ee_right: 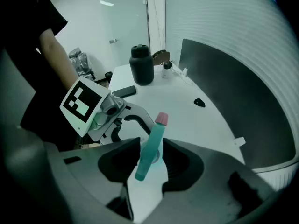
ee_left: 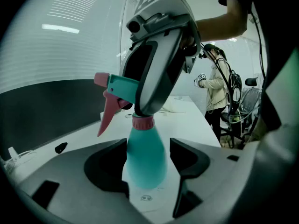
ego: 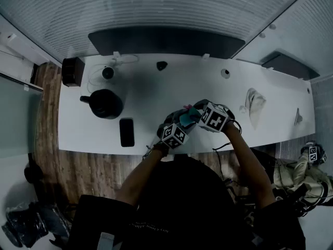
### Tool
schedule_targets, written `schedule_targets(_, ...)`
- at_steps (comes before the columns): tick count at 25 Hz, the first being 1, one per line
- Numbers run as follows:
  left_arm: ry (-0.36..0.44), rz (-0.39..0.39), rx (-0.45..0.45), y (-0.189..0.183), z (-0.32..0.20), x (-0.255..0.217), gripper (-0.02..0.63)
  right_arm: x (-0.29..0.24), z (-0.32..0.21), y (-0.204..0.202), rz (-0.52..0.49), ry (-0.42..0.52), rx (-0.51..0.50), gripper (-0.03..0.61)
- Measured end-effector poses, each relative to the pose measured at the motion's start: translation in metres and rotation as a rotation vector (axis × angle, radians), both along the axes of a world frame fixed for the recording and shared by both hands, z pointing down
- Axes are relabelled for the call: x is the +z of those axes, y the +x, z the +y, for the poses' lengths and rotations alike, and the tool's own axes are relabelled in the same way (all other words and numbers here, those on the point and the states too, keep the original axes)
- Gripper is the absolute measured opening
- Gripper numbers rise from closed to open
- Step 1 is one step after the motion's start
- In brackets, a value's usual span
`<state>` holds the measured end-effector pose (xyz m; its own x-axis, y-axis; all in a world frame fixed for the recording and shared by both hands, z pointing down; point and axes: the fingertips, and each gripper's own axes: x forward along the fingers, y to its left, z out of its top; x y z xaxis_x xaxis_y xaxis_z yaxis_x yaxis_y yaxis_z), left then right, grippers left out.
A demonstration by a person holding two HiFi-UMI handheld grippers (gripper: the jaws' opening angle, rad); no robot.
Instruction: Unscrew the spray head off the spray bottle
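Spray bottle held up over table, looks light and slick; 2 holds: left gripper clamped on its body, right gripper clamped round spray head.

You faced a long white table that ran from 9 to 3 o'clock over a wood-plank floor. At 12 o'clock a pale ribbed wall rose behind a dark panel along the table's far edge. A second dark panel sat at 2 o'clock. A ceiling light glowed beside a glass partition.
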<state>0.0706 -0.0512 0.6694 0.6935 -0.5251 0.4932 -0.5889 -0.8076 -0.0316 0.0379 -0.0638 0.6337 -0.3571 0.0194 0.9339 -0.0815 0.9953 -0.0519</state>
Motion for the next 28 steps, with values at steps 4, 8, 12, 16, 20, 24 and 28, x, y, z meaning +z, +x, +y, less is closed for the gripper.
schedule_targets(4, 0.027, -0.048, -0.013, -0.002, -0.012, 0.002, 0.272, -0.001, 0.0, 0.001, -0.001, -0.004, 0.011, 0.141)
schedule_targets(8, 0.058, -0.074, -0.021, 0.0, -0.018, 0.0, 0.272, -0.007, 0.0, -0.001, 0.005, -0.011, 0.039, 0.098)
schedule_targets(12, 0.06, -0.057, -0.021, 0.002, -0.022, 0.002, 0.272, -0.004, -0.004, 0.002, 0.035, -0.01, 0.046, 0.097)
schedule_targets(16, 0.06, -0.044, -0.01, 0.004, -0.023, 0.002, 0.272, -0.003, -0.006, 0.006, 0.053, -0.011, 0.045, 0.097)
schedule_targets(20, 0.066, -0.024, 0.017, 0.006, -0.022, 0.001, 0.272, -0.005, -0.003, 0.009, 0.049, -0.013, 0.016, 0.097)
schedule_targets(24, 0.066, 0.001, 0.063, 0.008, -0.02, 0.0, 0.272, -0.008, 0.001, 0.011, 0.076, 0.023, -0.104, 0.094)
schedule_targets(28, 0.058, 0.015, 0.106, 0.008, -0.017, 0.002, 0.27, -0.008, 0.005, 0.013, 0.136, 0.083, -0.278, 0.094)
